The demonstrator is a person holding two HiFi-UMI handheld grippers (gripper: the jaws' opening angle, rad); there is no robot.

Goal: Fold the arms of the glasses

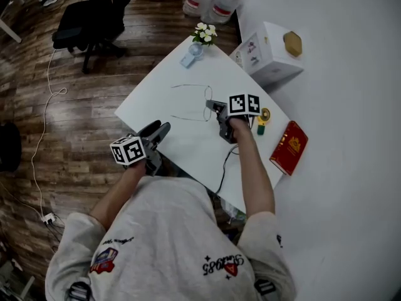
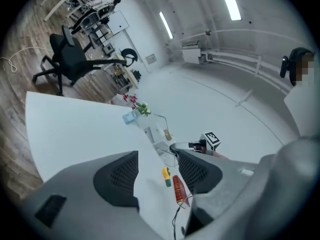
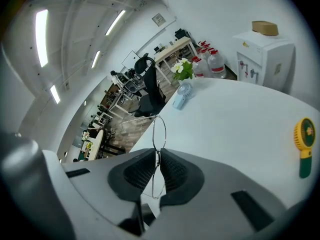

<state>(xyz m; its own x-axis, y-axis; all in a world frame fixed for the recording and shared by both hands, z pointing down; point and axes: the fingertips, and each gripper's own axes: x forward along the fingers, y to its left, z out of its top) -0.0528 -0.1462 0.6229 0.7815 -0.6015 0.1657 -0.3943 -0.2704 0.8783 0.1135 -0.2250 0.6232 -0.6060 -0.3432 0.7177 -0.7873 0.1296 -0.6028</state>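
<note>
Here the right gripper (image 3: pixel 158 156) has its jaws closed on the thin wire glasses (image 3: pixel 159 133), pinching the frame at the bridge between the two round lenses. The glasses are held over the middle of the white table (image 1: pixel 163 105), both arms unfolded and reaching left. The left gripper (image 2: pixel 155 171) is at the table's near left edge, jaws apart with nothing between them. A yellow-green handheld fan (image 1: pixel 264 119) and a red book (image 1: pixel 289 147) lie at the right.

Glasses (image 3: pixel 159 134) above table (image 3: pixel 240 124), small fan (image 3: pixel 181 96) beyond.
</note>
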